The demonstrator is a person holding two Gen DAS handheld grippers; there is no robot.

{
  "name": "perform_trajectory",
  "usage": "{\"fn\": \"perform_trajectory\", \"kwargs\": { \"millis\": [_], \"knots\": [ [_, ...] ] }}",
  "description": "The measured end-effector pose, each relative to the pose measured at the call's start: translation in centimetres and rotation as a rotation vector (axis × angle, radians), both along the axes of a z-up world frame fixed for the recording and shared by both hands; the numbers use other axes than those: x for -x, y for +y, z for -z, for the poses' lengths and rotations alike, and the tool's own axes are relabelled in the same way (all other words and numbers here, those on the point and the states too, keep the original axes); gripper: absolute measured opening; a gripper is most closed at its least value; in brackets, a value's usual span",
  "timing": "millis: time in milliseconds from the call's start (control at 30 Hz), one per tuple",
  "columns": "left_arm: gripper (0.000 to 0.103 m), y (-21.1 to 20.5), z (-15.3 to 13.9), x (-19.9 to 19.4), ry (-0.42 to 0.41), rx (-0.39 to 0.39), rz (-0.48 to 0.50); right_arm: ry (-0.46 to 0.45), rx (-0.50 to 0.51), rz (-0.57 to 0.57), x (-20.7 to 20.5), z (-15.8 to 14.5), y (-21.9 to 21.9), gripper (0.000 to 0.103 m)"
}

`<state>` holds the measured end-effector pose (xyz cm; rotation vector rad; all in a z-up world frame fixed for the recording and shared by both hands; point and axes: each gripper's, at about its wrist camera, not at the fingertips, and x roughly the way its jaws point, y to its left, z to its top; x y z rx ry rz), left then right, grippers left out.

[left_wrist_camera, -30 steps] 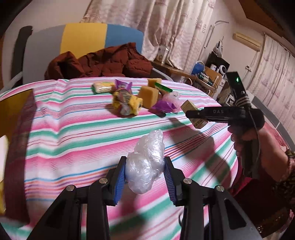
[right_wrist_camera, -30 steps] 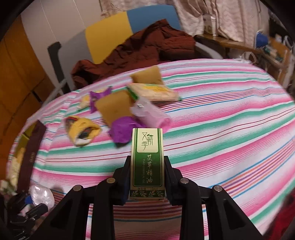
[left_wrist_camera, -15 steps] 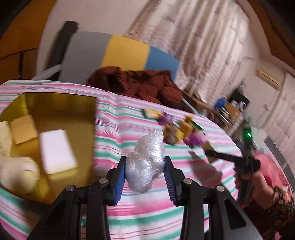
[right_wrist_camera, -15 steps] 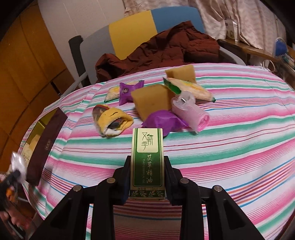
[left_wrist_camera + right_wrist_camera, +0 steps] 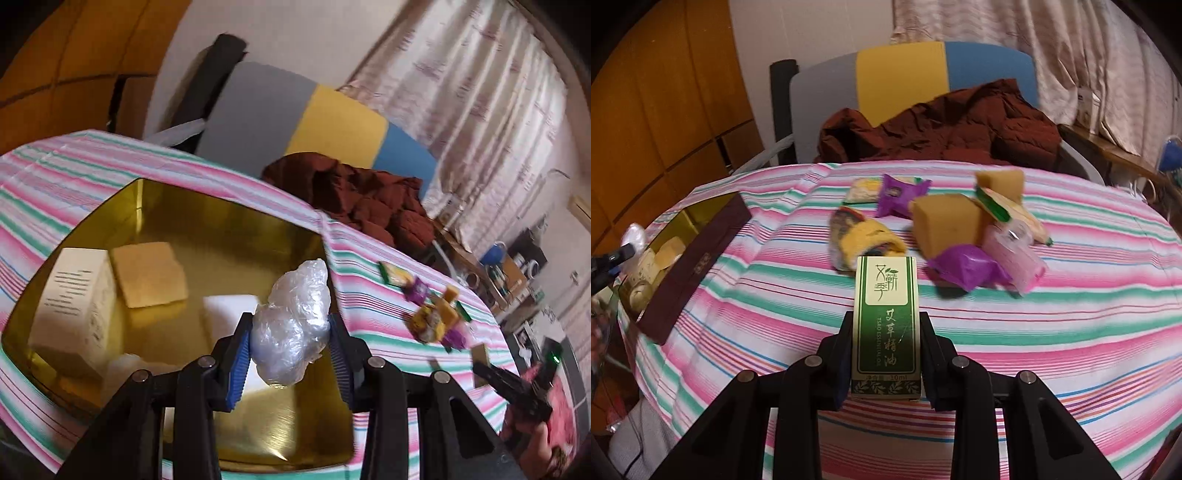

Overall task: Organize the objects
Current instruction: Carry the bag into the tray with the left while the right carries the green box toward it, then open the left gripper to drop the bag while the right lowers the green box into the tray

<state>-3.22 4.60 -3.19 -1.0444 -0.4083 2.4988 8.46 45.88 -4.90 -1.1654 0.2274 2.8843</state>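
- The left gripper (image 5: 291, 341) clamps a crumpled clear plastic bag (image 5: 293, 325) above the gold box (image 5: 177, 210).
- Inside the gold box: a white carton (image 5: 75, 295) at its left, a tan sponge (image 5: 149, 273) beside that (touching, it seems), a white block (image 5: 229, 310) under the bag.

Box (image 5: 229, 236) on striped cloth (image 5: 55, 177), left side of table. Inside box: carton (image 5: 74, 295) at left, sponge block (image 5: 149, 273) just right of it, flat pad (image 5: 229, 310) nearer centre. Plastic wad (image 5: 291, 325) over box. Loose pile (image 5: 942, 225) well right of box. Chair (image 5: 923, 74) with jacket (image 5: 942, 125) behind table
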Motion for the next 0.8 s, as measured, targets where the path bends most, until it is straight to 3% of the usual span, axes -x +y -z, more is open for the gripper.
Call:
{"fn": "perform_trajectory", "kwargs": {
  "millis": [233, 533, 700, 800],
  "knots": [
    [0.04, -2.2, 2.2, 2.9, -0.125, 0.011, -0.065, 0.042, 0.008, -0.112, -0.8, -1.8, -6.6, 0.031],
    [0.045, -3.7, 4.4, 3.7, -0.19, 0.068, -0.101, 0.107, 0.061, -0.294, -0.2, -3.8, -17.1, 0.031],
    [0.052, -4.1, 4.3, 3.0, -0.181, 0.079, -0.106, 0.106, 0.08, -0.364, 1.0, -4.1, -21.4, 0.031],
    [0.056, -5.3, 2.8, 1.6, -0.104, 0.042, -0.164, 0.09, 0.087, -0.382, 1.7, -3.9, -23.1, 0.031]
  ]
}}
